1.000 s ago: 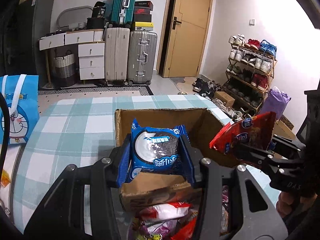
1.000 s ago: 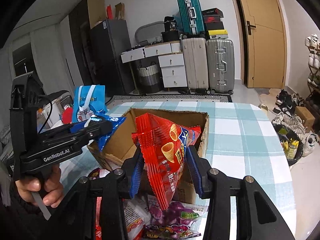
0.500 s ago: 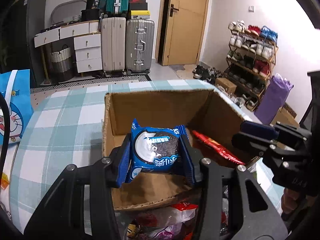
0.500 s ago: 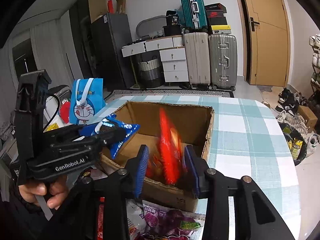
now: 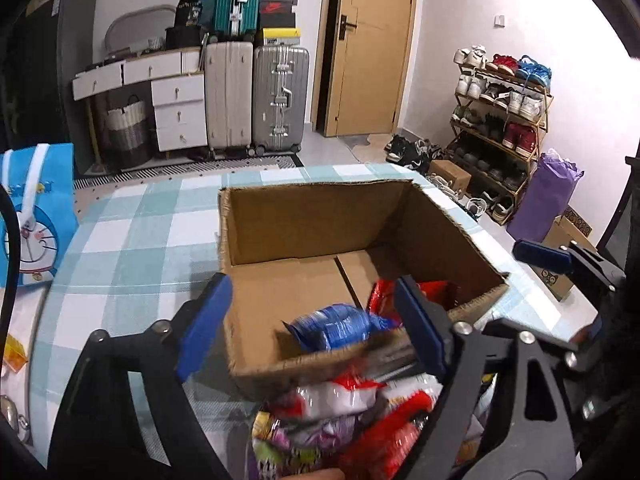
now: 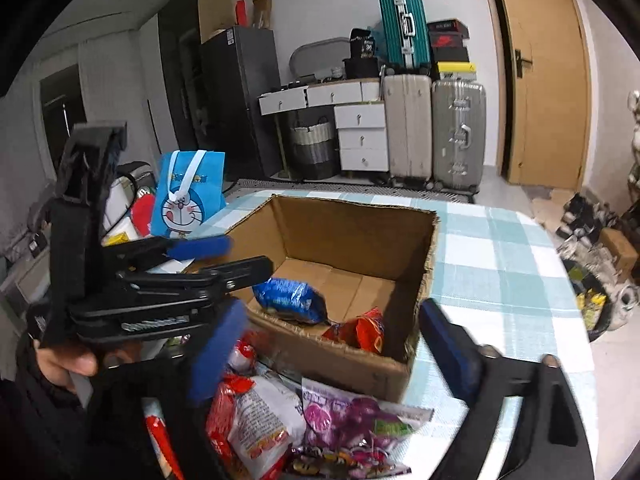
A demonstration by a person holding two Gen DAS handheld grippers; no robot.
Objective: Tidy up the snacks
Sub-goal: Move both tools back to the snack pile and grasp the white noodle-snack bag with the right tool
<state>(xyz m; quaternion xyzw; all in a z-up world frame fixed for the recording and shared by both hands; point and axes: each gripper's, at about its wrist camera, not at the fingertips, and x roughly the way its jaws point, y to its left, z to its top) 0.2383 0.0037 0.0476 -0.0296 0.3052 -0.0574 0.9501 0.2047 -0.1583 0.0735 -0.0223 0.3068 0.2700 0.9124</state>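
Both views are fisheye cameras riding on hand-held grippers, each looking forward and slanting downward along its own blue-padded jaws. The left wrist view sits close above the near edge of the cardboard box (image 5: pixel 320 216) and looks into it, with the door (image 5: pixel 372 40) straight beyond. The right wrist view hangs just as near, a little to the right, facing across the box (image 6: pixel 360 232) toward the suitcases (image 6: pixel 432 128). Both views share the box, the checked table (image 5: pixel 132 232), the snack pile (image 6: pixel 280 420) at the near edge, and the far wall. Each view catches the other gripper at its side: the right gripper (image 5: pixel 560 260) in the left wrist view, the left gripper (image 6: pixel 224 256) in the right wrist view.
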